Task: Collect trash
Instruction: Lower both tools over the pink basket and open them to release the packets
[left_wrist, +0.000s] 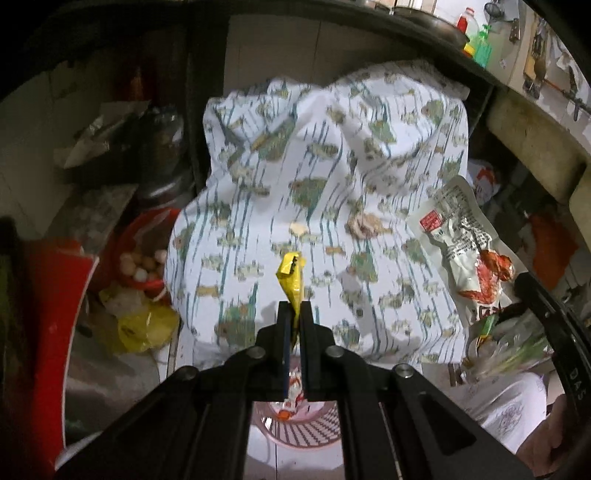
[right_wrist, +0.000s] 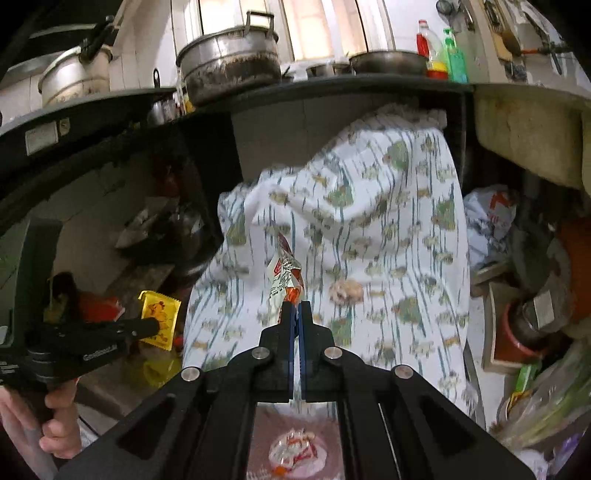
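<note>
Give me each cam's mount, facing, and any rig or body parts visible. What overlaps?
Left wrist: on left gripper, facing the patterned cloth; its fingers pinch a yellow wrapper.
Right wrist: on right gripper, facing the same cloth; pinches a white-and-red wrapper; the left gripper and hand show at left.
Shared: cloth, both wrappers, pink basket below.

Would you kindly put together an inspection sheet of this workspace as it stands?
Surface: patterned cloth draped over a bulky shape, crumbs on it.
Job's things: yellow sachet and white-red wrapper, both held; pink basket below holds wrappers.
Clutter: yellow bag, bowl of round balls.
Grippers: left gripper shut on the sachet; right gripper shut on the wrapper.
Cables: nothing seen.
Surroundings: large pots and bottles on a dark counter.
</note>
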